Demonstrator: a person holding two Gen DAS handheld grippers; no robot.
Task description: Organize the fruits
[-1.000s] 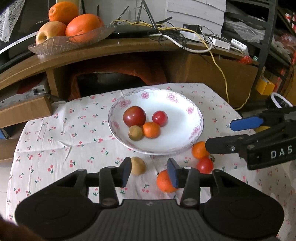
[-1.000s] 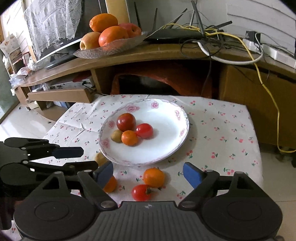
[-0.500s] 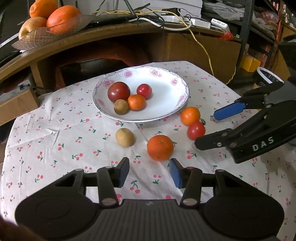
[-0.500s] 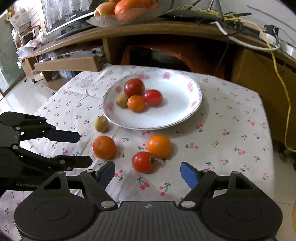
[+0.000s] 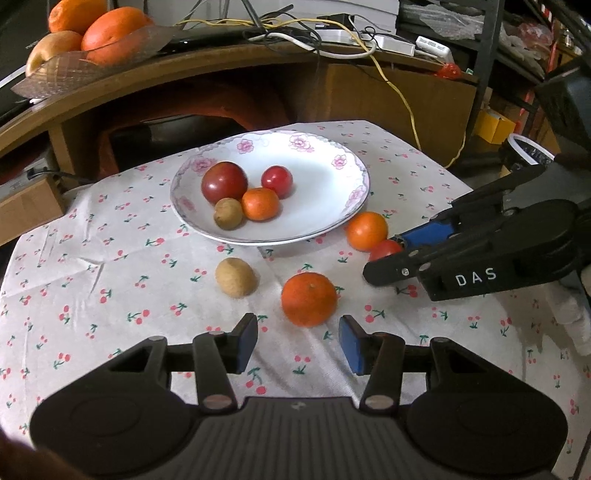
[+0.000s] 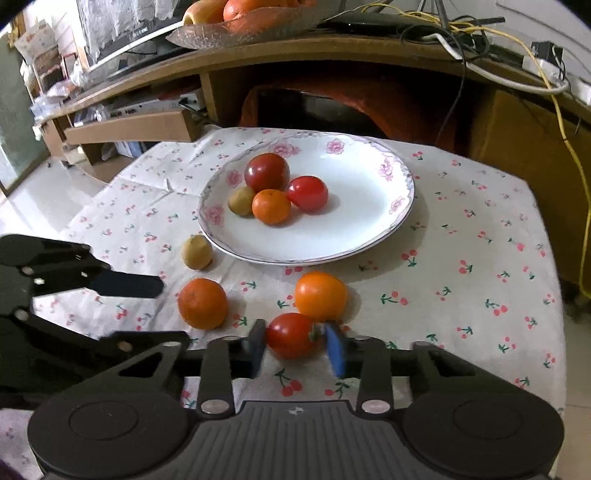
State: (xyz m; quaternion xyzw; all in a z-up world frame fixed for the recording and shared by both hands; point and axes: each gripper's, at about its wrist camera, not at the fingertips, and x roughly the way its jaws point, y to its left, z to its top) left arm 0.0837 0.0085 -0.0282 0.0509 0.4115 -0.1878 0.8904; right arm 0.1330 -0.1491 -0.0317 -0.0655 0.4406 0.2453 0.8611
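A white floral plate [image 5: 332, 206] [image 6: 369, 236] holds two red tomatoes, a small orange and a small brown fruit. On the cloth lie a brown fruit [image 5: 235, 277] [image 6: 197, 252], an orange [image 5: 308, 299] [image 6: 202, 303], a second orange [image 5: 366, 231] [image 6: 320, 295] and a red tomato [image 5: 384, 250] [image 6: 291, 335]. My right gripper [image 6: 295, 347] has its blue pads on both sides of the red tomato, closing on it. My left gripper [image 5: 298, 343] is open and empty, just short of the first orange.
A wooden shelf behind the table carries a glass dish [image 5: 74, 70] of large oranges and an apple, plus cables [image 5: 295, 33]. A cardboard box [image 6: 129, 127] sits to the left. The cherry-print tablecloth [image 5: 110, 295] covers the table.
My right gripper has moved forward and narrowed around the red tomato. My left gripper has shifted slightly closer to the nearest orange, staying open.
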